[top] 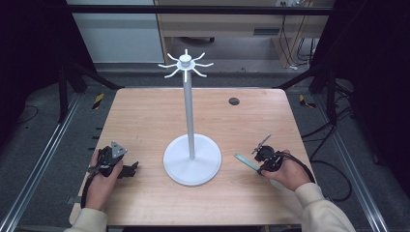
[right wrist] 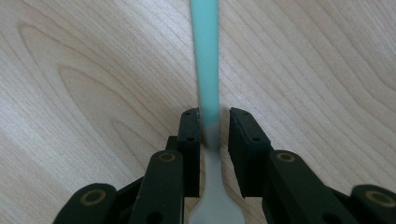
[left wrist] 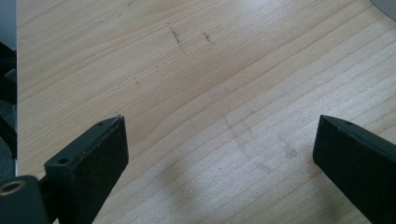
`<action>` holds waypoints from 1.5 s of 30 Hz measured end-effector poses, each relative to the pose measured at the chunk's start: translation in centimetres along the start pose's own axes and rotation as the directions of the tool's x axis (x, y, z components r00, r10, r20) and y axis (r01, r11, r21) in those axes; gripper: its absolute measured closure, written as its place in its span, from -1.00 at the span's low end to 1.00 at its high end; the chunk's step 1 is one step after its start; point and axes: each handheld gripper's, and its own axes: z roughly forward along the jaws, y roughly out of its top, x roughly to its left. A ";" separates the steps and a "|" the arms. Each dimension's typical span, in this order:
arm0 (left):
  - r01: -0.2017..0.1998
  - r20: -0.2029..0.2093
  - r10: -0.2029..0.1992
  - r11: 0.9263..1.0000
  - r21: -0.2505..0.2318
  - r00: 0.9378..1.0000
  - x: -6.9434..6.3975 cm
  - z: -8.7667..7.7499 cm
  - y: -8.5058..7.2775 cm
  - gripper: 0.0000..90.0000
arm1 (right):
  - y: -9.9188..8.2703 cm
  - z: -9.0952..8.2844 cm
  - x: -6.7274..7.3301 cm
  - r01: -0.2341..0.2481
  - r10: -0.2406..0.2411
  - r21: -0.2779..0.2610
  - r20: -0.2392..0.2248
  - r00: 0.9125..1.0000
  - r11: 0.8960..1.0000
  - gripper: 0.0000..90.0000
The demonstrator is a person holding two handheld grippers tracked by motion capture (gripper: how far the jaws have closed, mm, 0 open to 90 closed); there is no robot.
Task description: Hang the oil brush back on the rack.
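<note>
Basically, right gripper point(right wrist: 214, 126): jaws narrowed around teal utensil handle point(right wrist: 205, 56), slight gap seen, lower centre.
Left gripper point(left wrist: 219, 149): spread wide, nothing held.

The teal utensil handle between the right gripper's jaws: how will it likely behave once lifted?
The teal utensil handle looks thin and flat, so probably light and perhaps slightly flexible. Its smooth surface may slip or pivot between the pads of the right gripper. It lies flat on the table, so rolling seems unlikely.

High view overlooks the table point(top: 145, 121); tongs views skim it closely.
</note>
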 end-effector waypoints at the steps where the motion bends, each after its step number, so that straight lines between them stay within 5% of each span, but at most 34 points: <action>1: 0.000 0.000 0.000 1.000 0.000 1.000 0.0 0.0 0.0 -0.94 | 0.0 0.0 0.1 -0.005 0.005 0.005 -0.003 1.000 1.000 0.68; 20: -0.001 0.000 0.001 1.000 0.001 1.000 0.0 0.0 0.0 -0.94 | 0.3 0.0 0.2 0.021 -0.021 0.027 -0.004 1.000 0.999 0.83; 34: 0.000 0.000 0.000 1.000 0.001 1.000 0.0 0.0 0.0 -0.94 | 0.5 -2.4 -0.3 -0.007 0.008 -0.052 0.026 1.000 0.999 0.84; 45: -0.001 0.000 0.001 1.000 0.001 1.000 0.1 0.0 0.0 -0.93 | 0.9 -4.9 -0.7 -0.031 0.041 -0.168 0.055 0.998 0.985 0.84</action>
